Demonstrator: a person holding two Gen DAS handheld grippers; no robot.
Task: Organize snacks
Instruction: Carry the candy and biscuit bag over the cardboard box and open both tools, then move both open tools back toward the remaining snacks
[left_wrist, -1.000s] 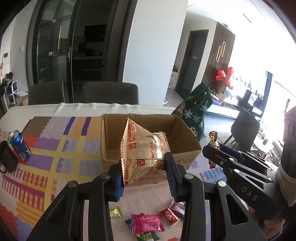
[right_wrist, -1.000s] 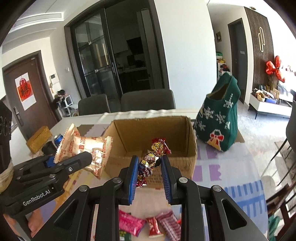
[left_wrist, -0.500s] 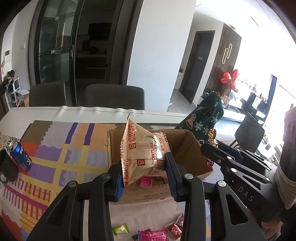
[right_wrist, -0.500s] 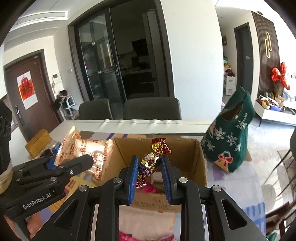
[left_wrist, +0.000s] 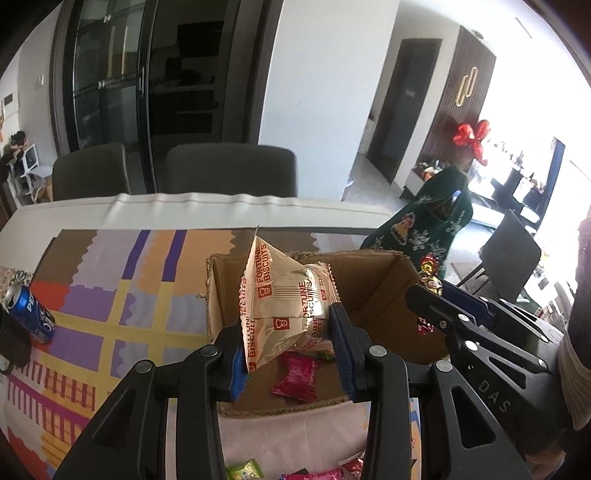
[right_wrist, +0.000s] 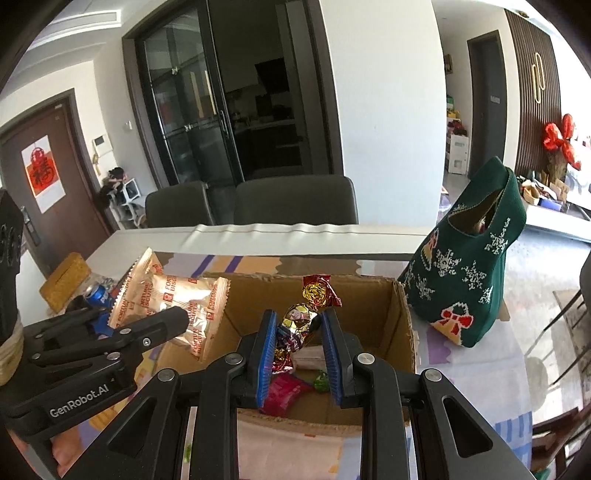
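- Over the cardboard box (left_wrist: 373, 280): both loads now hang above its open mouth. A second ago they were short of its near wall, with loose snacks showing below your fingers.
- Left gripper (left_wrist: 288, 354): fingers clamped on the Fortune Biscuits bag (left_wrist: 284, 306), one blue pad on each lower side. Same grip as before, no slip. The bag sits over the left half of the box.
- Right gripper (right_wrist: 299, 350): fingers clamped on the foil candy (right_wrist: 295, 325), its twisted gold-red end sticking up past the tips. It sits over the middle-to-right of the box.
- Box interior is now in view: a pink wrapper (left_wrist: 295, 376) and a small green candy (right_wrist: 320, 381) lie on its floor, so sorting is partly done.
- Meaning, as I read it: transport is finished and release is the step in hand. You can part both sets of fingers here and both items should land inside.
- Risk: the bag is wide and light, and close to the left wall, so it may catch the rim. Drop lower or shift right first.
- More wrapped snacks (left_wrist: 243, 470) remain on the worktop (left_wrist: 147, 210) near you, so expect more trips.
- The green knit stocking (right_wrist: 476, 280) at right and the cola can (left_wrist: 31, 314) at far left are well apart from the drop.
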